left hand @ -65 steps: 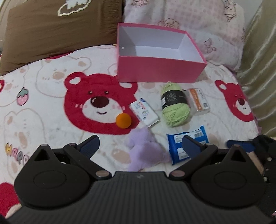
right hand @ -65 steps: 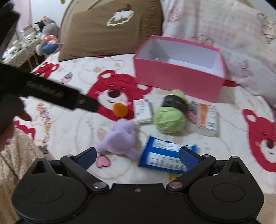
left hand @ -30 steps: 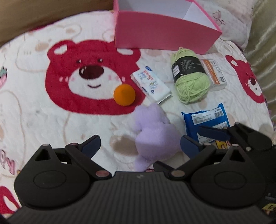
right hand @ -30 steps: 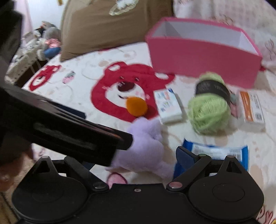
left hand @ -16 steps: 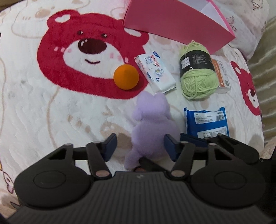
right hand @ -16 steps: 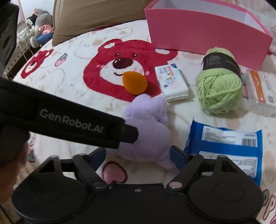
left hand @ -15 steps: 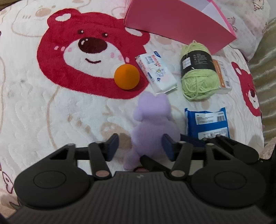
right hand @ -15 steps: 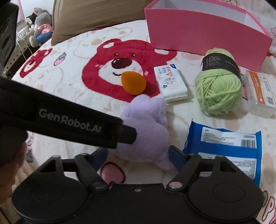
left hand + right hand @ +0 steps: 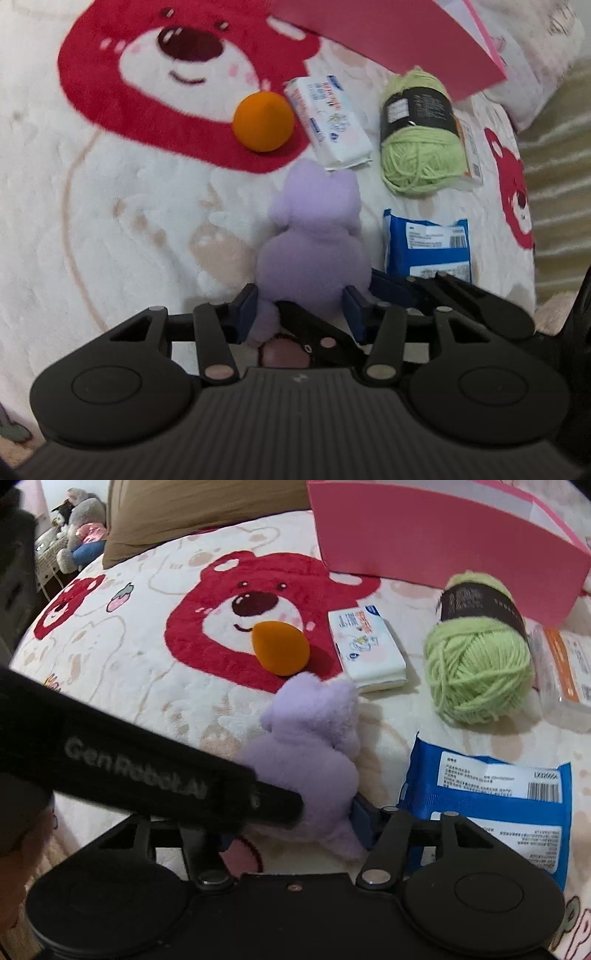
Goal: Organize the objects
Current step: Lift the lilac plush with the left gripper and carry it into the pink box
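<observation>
A purple plush toy (image 9: 314, 243) lies on the bear-print blanket (image 9: 110, 221), also in the right wrist view (image 9: 314, 753). My left gripper (image 9: 301, 306) is shut on the plush's near end. My right gripper (image 9: 295, 827) is closed around the same plush from the other side; its left finger is hidden behind the left gripper's body (image 9: 147, 768). The pink box (image 9: 424, 535) stands open at the back.
An orange sponge (image 9: 263, 122), a white tissue pack (image 9: 327, 122), a green yarn ball (image 9: 421, 136), an orange-labelled clear box (image 9: 565, 672) and a blue packet (image 9: 426, 243) lie around the plush. A brown pillow (image 9: 184, 513) is behind.
Both grippers moved down and forward to the purple plush, and their jaws narrowed from wide open to closing on it.
</observation>
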